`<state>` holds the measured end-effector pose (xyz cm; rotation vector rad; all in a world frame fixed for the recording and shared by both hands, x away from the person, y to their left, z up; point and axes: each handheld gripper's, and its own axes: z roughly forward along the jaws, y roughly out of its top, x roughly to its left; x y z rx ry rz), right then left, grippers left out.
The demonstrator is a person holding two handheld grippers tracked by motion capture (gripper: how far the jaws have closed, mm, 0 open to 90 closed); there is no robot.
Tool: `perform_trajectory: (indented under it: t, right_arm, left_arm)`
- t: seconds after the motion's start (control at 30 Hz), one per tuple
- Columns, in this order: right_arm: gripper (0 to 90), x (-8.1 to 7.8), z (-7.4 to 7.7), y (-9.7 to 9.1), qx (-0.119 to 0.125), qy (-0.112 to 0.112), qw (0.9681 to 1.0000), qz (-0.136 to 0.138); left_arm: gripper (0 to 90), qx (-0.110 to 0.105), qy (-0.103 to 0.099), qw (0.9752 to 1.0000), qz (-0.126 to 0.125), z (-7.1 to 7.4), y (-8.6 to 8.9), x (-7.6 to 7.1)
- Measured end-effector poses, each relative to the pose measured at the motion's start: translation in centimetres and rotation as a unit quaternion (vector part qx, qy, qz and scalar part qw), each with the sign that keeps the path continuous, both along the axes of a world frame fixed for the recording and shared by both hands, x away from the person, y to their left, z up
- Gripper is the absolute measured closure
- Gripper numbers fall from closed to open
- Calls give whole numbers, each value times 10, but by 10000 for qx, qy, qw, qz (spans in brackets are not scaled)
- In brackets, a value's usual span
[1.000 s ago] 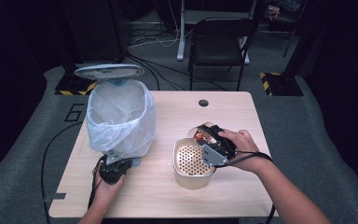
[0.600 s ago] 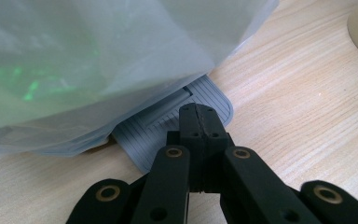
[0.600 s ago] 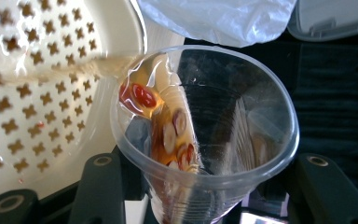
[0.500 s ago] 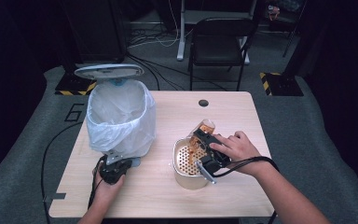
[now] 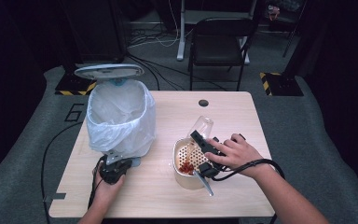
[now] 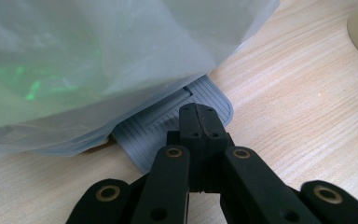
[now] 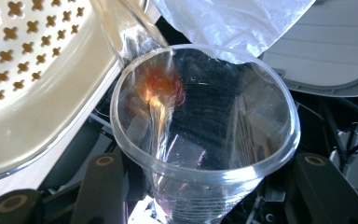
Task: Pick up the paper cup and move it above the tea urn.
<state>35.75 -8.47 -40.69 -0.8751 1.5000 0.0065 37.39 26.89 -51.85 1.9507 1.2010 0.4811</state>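
My right gripper (image 5: 204, 145) is shut on a clear plastic cup (image 5: 201, 126), which lies tipped with its mouth over a cream perforated strainer bowl (image 5: 179, 169). Red pieces (image 5: 185, 166) lie inside the strainer. In the right gripper view the cup (image 7: 205, 135) sits between my right gripper's (image 7: 205, 189) jaws, with orange liquid running out toward the strainer (image 7: 37, 70). My left gripper (image 5: 115, 166) is shut with nothing in it. Its tip (image 6: 198, 116) rests on the grey ribbed pedal (image 6: 163, 128) of the white-bagged bin (image 5: 121, 116), whose lid (image 5: 108, 71) stands raised.
A grey handle (image 5: 205, 183) sticks out from under the strainer toward the table's front edge. A round cable hole (image 5: 203, 102) is in the table near its far edge. A black chair (image 5: 221, 44) stands behind the table. The bin bag (image 6: 98, 60) hangs over the pedal.
My right hand has moved left and down, tipping the cup further over the strainer. Red pieces now lie in the strainer. The left gripper has not moved.
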Motion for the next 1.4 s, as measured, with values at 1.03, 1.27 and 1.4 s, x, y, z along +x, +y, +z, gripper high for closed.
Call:
perform_trajectory:
  t: [1.03, 1.27, 1.4]
  right_arm:
    - [493, -4, -5, -1, 87, -201, 9997, 88]
    - [493, -4, -6, 0, 74, -210, 9997, 113]
    - [491, -4, -1, 2, -58, -133, 9998, 141]
  left_arm:
    - [900, -9, -1, 10000, 9, 0, 0, 0]
    - [900, -13, -4, 10000, 10, 0, -1, 0]
    - [900, -11, -1, 10000, 10, 0, -1, 0]
